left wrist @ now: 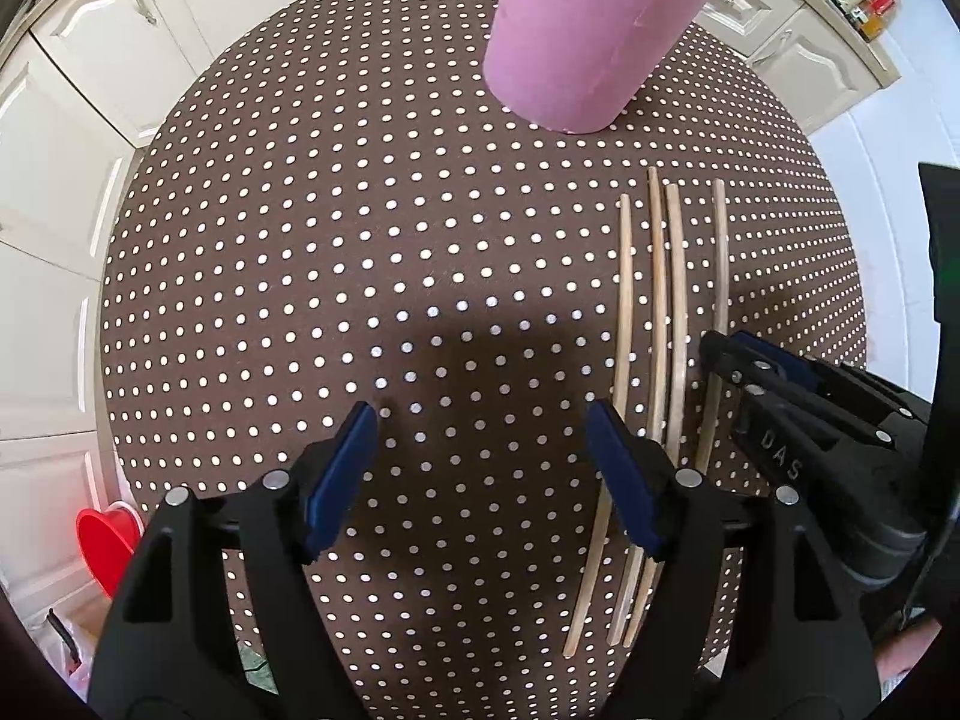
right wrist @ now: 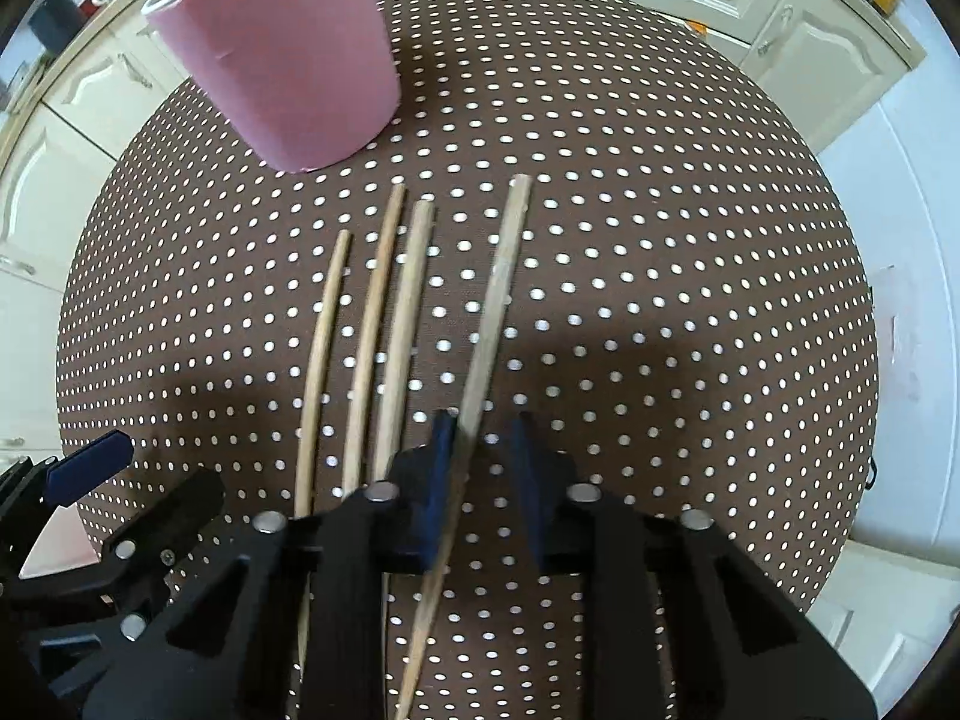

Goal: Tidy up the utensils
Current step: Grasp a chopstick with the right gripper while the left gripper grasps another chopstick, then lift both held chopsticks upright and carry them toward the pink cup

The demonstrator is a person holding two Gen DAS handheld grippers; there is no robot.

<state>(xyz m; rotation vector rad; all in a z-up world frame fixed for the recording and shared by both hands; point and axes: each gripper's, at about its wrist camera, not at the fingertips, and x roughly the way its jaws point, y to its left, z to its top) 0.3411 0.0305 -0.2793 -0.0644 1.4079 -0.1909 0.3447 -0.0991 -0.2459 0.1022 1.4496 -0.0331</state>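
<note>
The rightmost chopstick (right wrist: 492, 324) lies lengthwise between the right hand-held gripper (right wrist: 483, 450)'s parted, apparently unclosed fingers, its far end toward the pink cup (right wrist: 282, 60); the left hand-held gripper (left wrist: 480, 468) is released.

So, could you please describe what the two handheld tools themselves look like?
Both look alike. The left tool has angular black plastic fingers with triangular cut-outs, round silver pins at the joints and dark blue pads on the inner faces. The right tool has the same black frame, silver pins and blue pads. White raised letters reading DAS show on its side. No cables or sleeves are clearly visible.
</note>
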